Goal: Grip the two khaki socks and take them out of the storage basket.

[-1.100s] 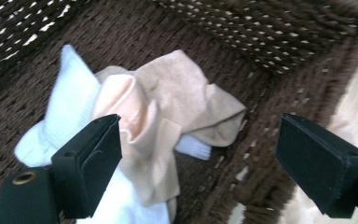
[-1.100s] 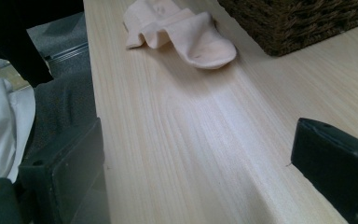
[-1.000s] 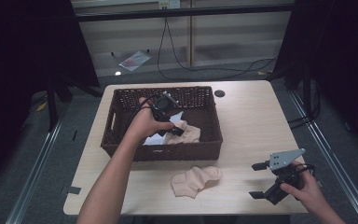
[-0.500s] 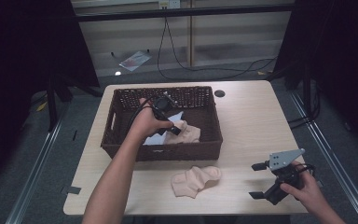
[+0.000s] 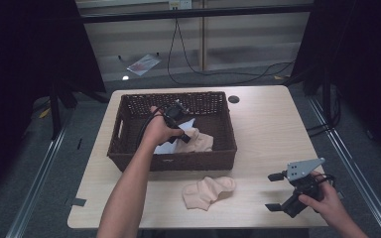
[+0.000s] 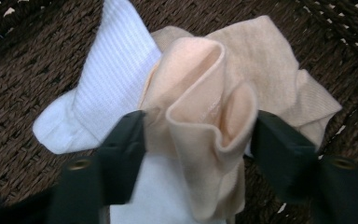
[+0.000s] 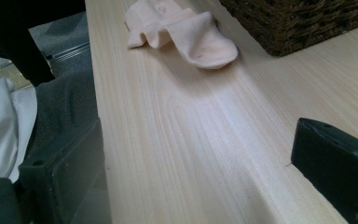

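Reaching into the wicker basket (image 5: pixel 129 148), the left gripper (image 5: pixel 180 130) is sitting with its jaws either side of a bunched peach sock (image 6: pixel 205 116); the jaws are touching the fabric's folds, but whether they are clamping it or merely bracketing it I cannot tell. A white sock (image 6: pixel 107 88) is lying on the basket floor, partly under the peach sock. Seen from above, both are resting near the basket's front wall, right of its middle.

A second peach sock (image 5: pixel 208 191) is lying on the table (image 5: pixel 273 129) just in front of the basket, apart from its front wall. The right gripper (image 5: pixel 278 192) is resting at the table's near right corner, well apart from the basket, its jaws spread wide with nothing between them, pointing back toward that second sock (image 7: pixel 182 30). The right hand (image 5: pixel 325 201) is wrapping the gripper's handle.
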A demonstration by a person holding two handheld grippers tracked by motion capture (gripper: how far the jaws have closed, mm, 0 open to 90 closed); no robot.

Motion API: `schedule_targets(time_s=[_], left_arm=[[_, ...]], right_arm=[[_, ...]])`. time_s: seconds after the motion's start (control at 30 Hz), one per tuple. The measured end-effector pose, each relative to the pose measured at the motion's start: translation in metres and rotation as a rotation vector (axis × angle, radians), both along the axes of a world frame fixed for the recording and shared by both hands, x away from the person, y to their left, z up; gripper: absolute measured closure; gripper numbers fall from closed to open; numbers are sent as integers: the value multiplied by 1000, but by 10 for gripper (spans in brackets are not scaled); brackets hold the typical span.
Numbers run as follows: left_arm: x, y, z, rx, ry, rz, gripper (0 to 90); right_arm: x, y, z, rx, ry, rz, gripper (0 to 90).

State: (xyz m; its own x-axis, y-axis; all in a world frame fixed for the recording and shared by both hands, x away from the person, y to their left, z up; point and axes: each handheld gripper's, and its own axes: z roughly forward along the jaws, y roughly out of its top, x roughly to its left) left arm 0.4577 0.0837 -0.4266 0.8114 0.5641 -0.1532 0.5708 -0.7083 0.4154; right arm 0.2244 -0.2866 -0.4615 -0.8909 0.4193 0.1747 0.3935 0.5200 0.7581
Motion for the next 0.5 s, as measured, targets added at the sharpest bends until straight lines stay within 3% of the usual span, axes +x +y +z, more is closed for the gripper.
schedule_targets(time_s=[0.1,0.17,0.23,0.3,0.5], left_arm=[[0,0,-1,2,6,-17,586],[0,0,-1,-10,10,-21,738],[-2,-1,0,-27,41,-17,798],[-3,-1,2,-18,68,-13,824],[-6,0,12,-25,99,7,837]], right_arm=[[0,0,0,1,1,0,23],[0,0,0,-5,0,-1,23],[0,0,0,-8,1,1,23],[0,-1,0,-5,0,-3,24],[0,-1,1,-2,2,-5,23]])
